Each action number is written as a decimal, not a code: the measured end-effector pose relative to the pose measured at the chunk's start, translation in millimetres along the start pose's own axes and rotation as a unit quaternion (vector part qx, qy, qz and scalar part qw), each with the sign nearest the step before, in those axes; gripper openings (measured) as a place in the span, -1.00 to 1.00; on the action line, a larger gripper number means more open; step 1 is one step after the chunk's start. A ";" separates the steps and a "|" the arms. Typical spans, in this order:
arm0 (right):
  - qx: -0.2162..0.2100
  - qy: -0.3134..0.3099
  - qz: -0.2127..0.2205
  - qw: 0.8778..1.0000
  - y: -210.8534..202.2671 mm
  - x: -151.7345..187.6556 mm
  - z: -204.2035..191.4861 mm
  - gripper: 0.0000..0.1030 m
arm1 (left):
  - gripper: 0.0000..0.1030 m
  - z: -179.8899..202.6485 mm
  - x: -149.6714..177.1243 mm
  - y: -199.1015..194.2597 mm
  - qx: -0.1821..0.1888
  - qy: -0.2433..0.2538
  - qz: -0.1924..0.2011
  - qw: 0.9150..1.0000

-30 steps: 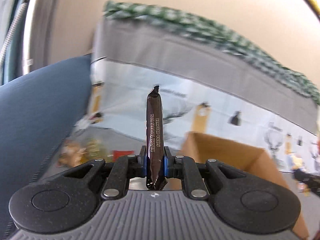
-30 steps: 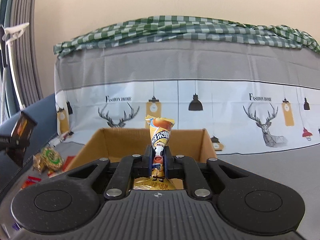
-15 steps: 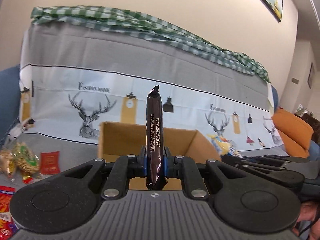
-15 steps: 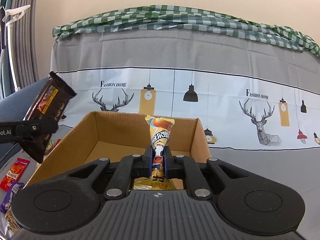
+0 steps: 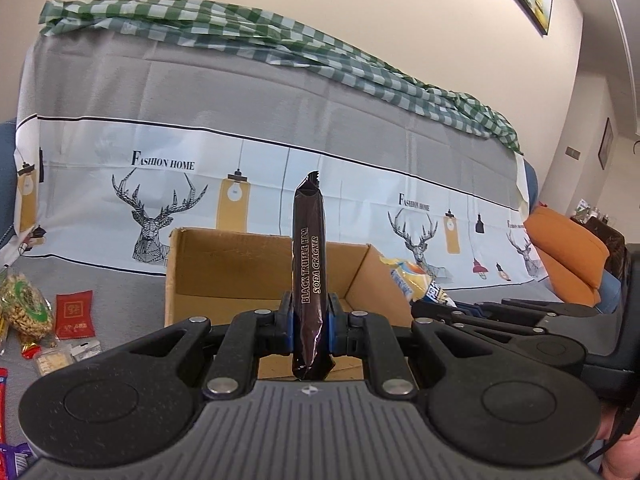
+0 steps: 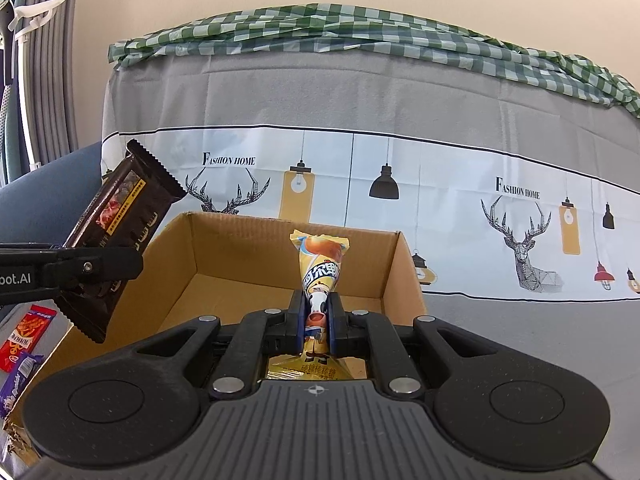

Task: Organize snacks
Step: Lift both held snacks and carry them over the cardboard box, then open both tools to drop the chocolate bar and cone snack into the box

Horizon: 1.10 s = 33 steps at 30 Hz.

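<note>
My left gripper [image 5: 310, 320] is shut on a dark brown soda cracker pack [image 5: 309, 264] that stands upright between the pads. In the right wrist view the same cracker pack [image 6: 128, 216] hangs tilted over the left wall of an open cardboard box [image 6: 208, 248]. My right gripper [image 6: 318, 320] is shut on a yellow candy packet [image 6: 320, 264], held above the near part of the box. In the left wrist view the cardboard box [image 5: 224, 264] lies just ahead, and the yellow packet [image 5: 416, 280] shows at its right wall in the other gripper. The box floor that shows is bare.
Loose snacks lie left of the box on the grey sofa cover: a nut bag [image 5: 26, 308], a red packet [image 5: 74, 314], an orange-red packet [image 6: 28, 330] and a purple one [image 6: 16, 380]. A checked cloth [image 6: 360, 28] tops the backrest. An orange cushion [image 5: 568, 256] sits far right.
My left gripper has swung right with the cracker pack, from facing the sofa's left end to over the box. The right gripper has kept nearly still with its packet.
</note>
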State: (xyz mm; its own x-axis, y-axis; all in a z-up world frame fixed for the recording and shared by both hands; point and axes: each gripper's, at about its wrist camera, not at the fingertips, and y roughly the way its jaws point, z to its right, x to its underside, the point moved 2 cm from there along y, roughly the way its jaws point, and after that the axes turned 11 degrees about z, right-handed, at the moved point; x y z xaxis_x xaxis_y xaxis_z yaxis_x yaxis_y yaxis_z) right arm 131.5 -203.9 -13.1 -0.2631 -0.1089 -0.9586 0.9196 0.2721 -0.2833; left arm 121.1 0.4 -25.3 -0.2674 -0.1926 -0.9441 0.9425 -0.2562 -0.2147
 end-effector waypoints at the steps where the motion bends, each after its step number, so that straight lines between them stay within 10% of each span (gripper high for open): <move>1: 0.000 0.000 0.000 1.000 0.0 0.0 -0.1 -0.79 | -0.70 0.4 0.2 -0.1 0.002 0.001 0.000 1.000; 17: 0.001 0.005 0.000 1.000 0.5 -0.2 5.0 -0.76 | -0.60 3.9 2.4 2.8 0.040 -0.004 -0.012 0.999; 19: 0.013 0.018 -0.003 1.000 1.6 0.3 9.5 -0.26 | -0.30 0.5 4.1 3.9 0.044 -0.018 -0.018 0.999; 22: 0.046 0.034 -0.009 0.998 2.2 1.5 18.2 0.11 | -0.08 -5.3 0.9 3.3 0.018 -0.015 -0.009 1.000; 33: 0.153 0.048 -0.139 0.977 26.9 35.3 52.9 0.12 | 0.22 -52.9 8.6 18.1 -0.115 -0.052 -0.071 0.989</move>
State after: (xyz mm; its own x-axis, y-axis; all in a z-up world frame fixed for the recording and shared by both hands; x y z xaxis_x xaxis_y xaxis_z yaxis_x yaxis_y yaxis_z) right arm 162.4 -251.0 -53.1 -0.5286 -0.0441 -0.8477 0.8485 -0.0562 -0.5262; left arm 146.5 44.2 -50.6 -0.4076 -0.2699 -0.8724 0.9118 -0.0674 -0.4051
